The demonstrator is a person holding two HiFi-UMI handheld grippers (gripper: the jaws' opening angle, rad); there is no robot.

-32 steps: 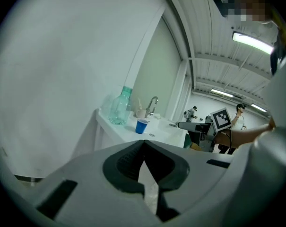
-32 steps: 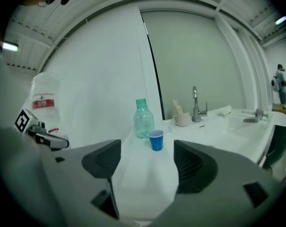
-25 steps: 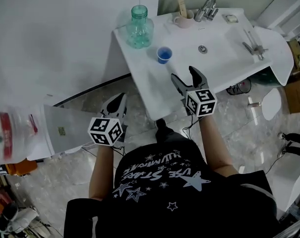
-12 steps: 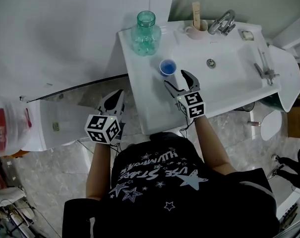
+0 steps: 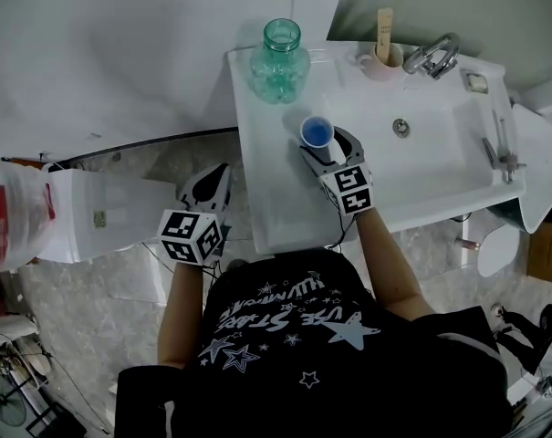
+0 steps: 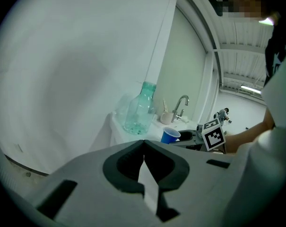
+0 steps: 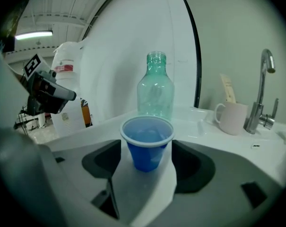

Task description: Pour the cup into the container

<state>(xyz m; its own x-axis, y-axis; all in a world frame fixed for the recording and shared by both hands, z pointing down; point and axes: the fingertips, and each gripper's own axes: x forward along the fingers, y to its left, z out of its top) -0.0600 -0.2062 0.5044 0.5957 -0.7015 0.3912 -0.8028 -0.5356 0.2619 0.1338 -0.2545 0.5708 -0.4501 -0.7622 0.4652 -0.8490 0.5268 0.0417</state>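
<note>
The blue cup (image 7: 147, 144) stands upright on the white surface (image 5: 268, 194) beside the sink basin (image 5: 435, 158), near the surface's back edge. The right gripper (image 5: 327, 144) is low over the surface with its fingers (image 7: 194, 167) spread wide, one on each side of the cup. In the right gripper view there is a gap between the cup and each finger, so the cup sits between them ungripped. What the cup holds cannot be made out.

Just behind the cup, toward the wall, stands a clear green-tinted bottle (image 5: 280, 60), upright with its mouth open. It is near the cup but does not touch it. Further along the back edge a pale mug (image 5: 384, 62) holds a flat stick, and a metal faucet (image 5: 431, 56) rises just beside it at the head of the basin.

The left gripper (image 5: 218, 179) hangs off to the left of the surface, over the marbled floor (image 5: 111, 290), well apart from the cup. Its own view shows its fingers (image 6: 125, 162) closed, tips meeting with nothing between them. That view looks past them to the bottle, the cup and the right gripper's marker cube.
</note>
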